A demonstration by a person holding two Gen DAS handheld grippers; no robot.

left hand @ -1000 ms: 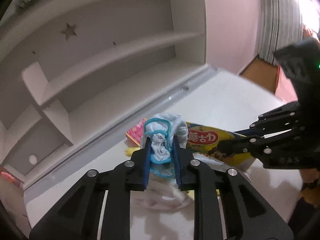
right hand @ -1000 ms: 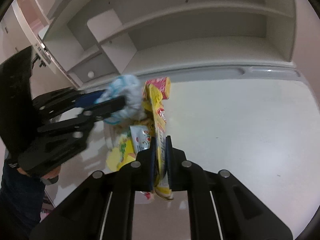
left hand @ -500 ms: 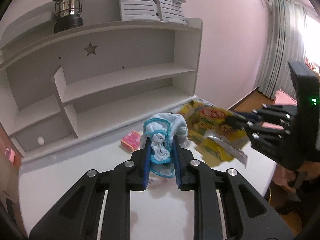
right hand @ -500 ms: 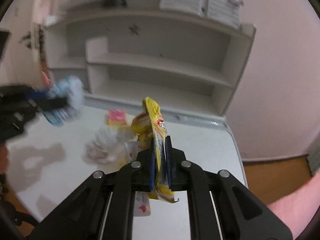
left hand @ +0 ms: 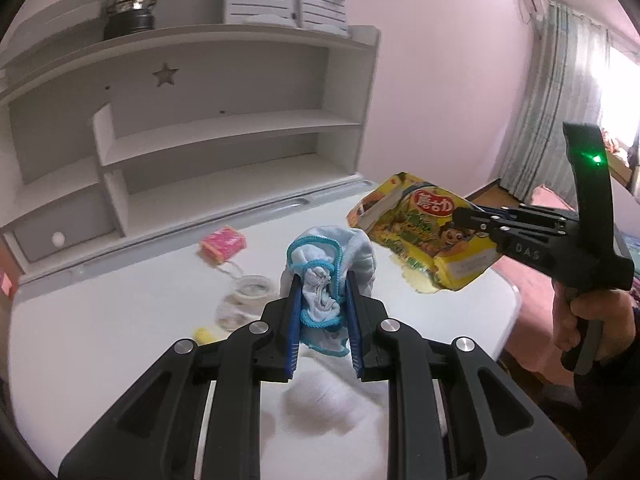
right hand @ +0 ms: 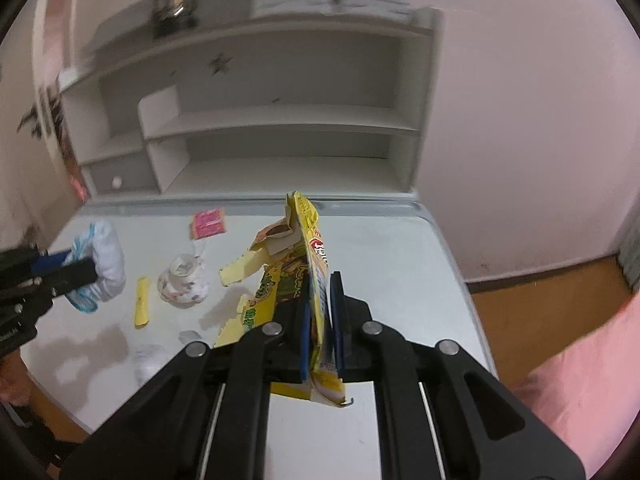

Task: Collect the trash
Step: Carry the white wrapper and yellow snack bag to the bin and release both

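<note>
Both grippers have lifted clear of the desk (left hand: 120, 320). Left gripper (left hand: 321, 300) pinches a blue-trimmed white cloth wad (left hand: 332, 256); right gripper (right hand: 319, 312) clamps a yellow snack bag (right hand: 312, 264) edgewise, likely for carrying off. Pink packet (left hand: 223, 242), crumpled cup (right hand: 182, 284) and yellow scraps (right hand: 141, 300) lie farther left.

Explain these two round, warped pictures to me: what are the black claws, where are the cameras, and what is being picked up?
There is no robot: a person holds two trigger-operated grabbers, each with a wide-angle camera looking along its two fingers. One picture comes from each grabber, so each also shows the other.

The left gripper is clamped on a crumpled white cloth with blue trim. The right gripper is clamped on a yellow snack bag, lifted above the white desk.

Lying on the desk: a pink packet, a clear crumpled plastic cup, a yellow strip and yellow wrapper scraps. Behind stands a white shelf unit.
</note>
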